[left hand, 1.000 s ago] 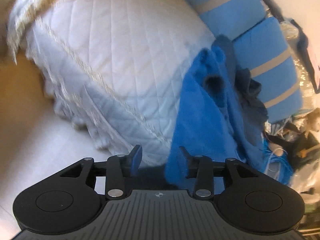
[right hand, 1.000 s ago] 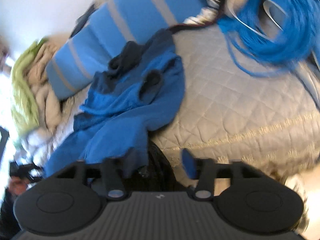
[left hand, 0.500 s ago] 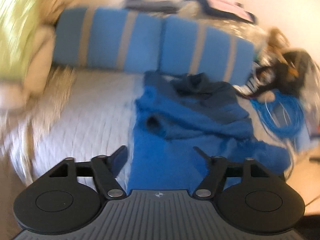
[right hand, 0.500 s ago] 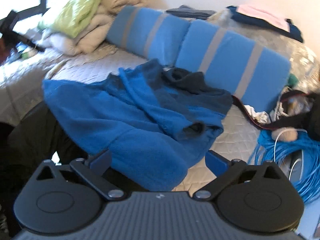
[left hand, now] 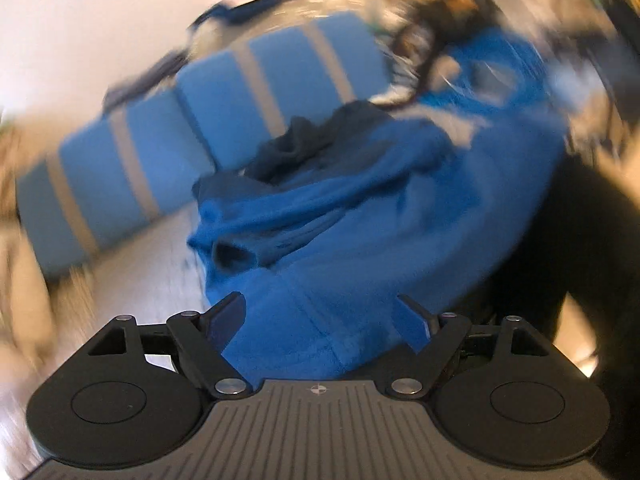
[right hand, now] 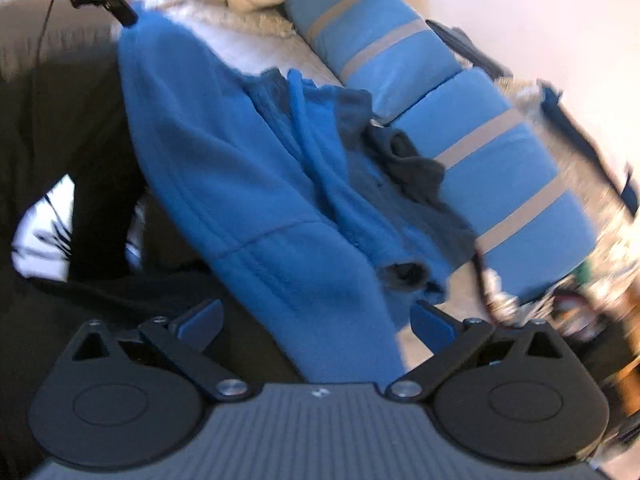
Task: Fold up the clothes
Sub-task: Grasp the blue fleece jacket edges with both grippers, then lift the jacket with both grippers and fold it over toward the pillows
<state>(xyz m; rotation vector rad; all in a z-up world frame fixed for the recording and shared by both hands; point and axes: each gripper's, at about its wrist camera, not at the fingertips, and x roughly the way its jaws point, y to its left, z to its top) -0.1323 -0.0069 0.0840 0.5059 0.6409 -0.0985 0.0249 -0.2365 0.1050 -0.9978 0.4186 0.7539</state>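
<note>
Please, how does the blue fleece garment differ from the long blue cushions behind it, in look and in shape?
The fleece garment is crumpled, with folds and a dark navy part near its top; the cushions are smooth and firm in shape. The garment has no stripes, while the cushions carry pale grey bands across them. The garment lies spread in front, reaching toward the open right gripper; the cushions lie in a row behind it. Both are blue.

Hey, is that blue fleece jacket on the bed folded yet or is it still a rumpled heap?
Still rumpled. The blue fleece jacket lies bunched in loose ridges, one sleeve cuff gaping open, with no flat, squared folds.
</note>
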